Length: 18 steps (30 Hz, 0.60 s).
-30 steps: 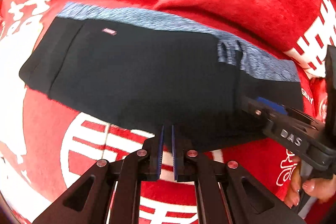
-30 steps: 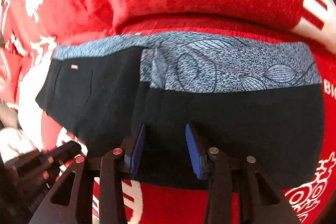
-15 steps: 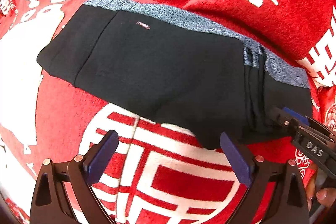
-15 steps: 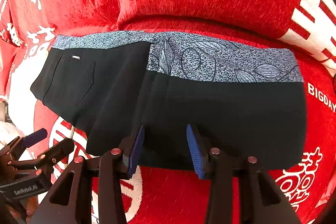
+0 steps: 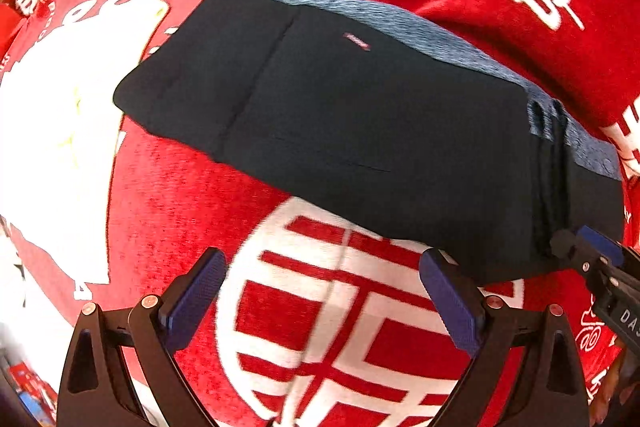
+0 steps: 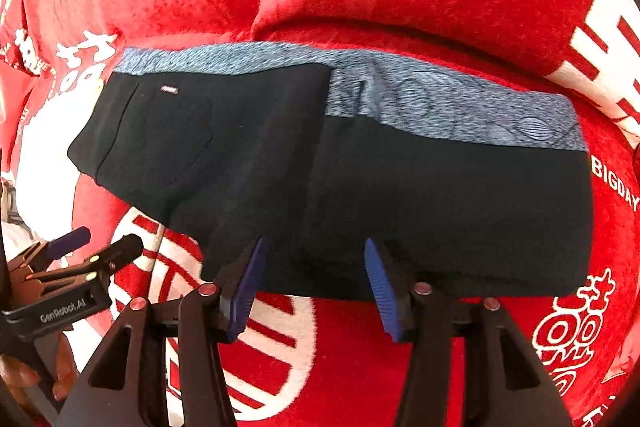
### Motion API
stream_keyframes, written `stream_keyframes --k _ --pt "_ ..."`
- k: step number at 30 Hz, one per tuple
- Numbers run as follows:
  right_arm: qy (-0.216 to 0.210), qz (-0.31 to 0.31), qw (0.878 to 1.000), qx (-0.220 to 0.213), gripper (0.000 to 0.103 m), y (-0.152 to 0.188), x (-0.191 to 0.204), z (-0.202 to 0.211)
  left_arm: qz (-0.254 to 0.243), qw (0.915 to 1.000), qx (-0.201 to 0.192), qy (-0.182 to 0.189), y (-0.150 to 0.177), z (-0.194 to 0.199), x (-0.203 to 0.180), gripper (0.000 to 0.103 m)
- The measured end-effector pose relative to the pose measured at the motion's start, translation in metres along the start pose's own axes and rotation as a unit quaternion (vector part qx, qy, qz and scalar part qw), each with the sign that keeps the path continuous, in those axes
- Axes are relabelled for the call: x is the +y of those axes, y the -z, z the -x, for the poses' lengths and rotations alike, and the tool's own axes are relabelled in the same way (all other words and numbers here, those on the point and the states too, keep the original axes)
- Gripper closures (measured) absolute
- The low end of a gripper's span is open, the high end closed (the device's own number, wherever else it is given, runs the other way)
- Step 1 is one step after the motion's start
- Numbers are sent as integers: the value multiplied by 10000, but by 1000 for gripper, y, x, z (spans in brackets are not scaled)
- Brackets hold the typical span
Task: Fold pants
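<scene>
L wrist: pants (image 5: 360, 131) folded on red cloth (image 5: 208, 195), ahead of left hand-held gripper (image 5: 322, 301), long axis across view; jaws wide, empty, off the fabric | R wrist: right hand-held gripper (image 6: 314, 289) nearer, at near hem (image 6: 460, 279); jaws just been opening, mid-wide, hem between, no pinch.

Both grippers are black, with angular arms pierced by triangular cut-outs and fastened with round silver and copper-toned screws. The left gripper (image 5: 322, 301) and the right gripper (image 6: 314, 287) carry ribbed blue pads (image 6: 382, 291). White lettering marks the housings. Painted fingernails (image 6: 60, 389) show at the handle.
</scene>
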State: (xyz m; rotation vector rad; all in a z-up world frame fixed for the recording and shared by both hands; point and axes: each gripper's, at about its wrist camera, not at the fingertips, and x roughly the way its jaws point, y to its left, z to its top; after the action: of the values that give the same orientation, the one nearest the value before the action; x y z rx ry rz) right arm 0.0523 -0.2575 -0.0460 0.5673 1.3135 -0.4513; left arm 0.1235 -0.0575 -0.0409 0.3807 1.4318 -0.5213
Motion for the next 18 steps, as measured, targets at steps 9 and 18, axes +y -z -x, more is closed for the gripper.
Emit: stream_keyframes --k 9,18 --pt "198 72 9998 10 38 -3 15 -3 43 9998 22 -184 -13 -8 29 5" --pt "164 18 9999 -4 38 -7 21 -2 51 9996 20 -282 -25 -16 36 5"
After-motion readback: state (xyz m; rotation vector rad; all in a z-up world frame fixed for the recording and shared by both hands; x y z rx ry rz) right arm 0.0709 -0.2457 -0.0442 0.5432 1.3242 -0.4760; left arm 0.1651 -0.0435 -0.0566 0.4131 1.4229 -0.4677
